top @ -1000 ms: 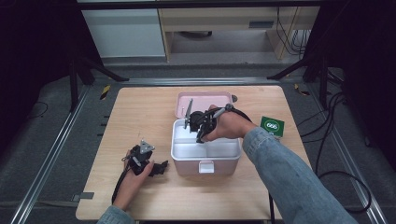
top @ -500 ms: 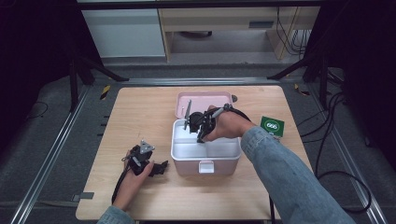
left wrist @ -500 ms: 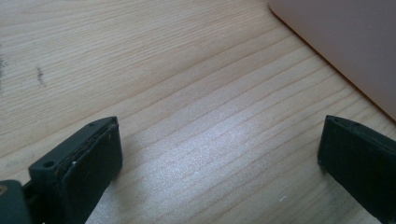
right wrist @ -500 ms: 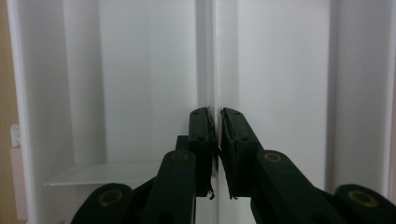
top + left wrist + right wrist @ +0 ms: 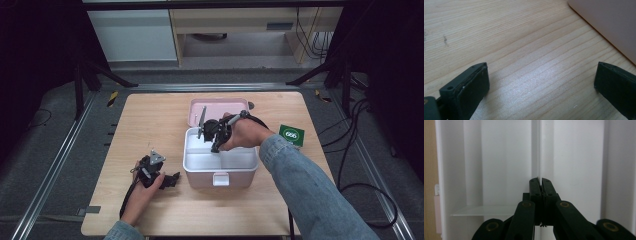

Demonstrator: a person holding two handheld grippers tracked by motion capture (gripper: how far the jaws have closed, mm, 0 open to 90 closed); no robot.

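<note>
1. The white plastic box with a pink base sits mid-table on the light wooden table, with bare wood on every side of it
2. Its pink lid lies flat just behind the box
3. The right gripper hangs over the box's inner dividers, jaws pressed together on a thin white partition edge
4. The left gripper rests just left of the box, jaws spread wide over bare wood
5. A green card lies right of the box

Table bright | surroundings dim | wood glare | close views soft
</note>
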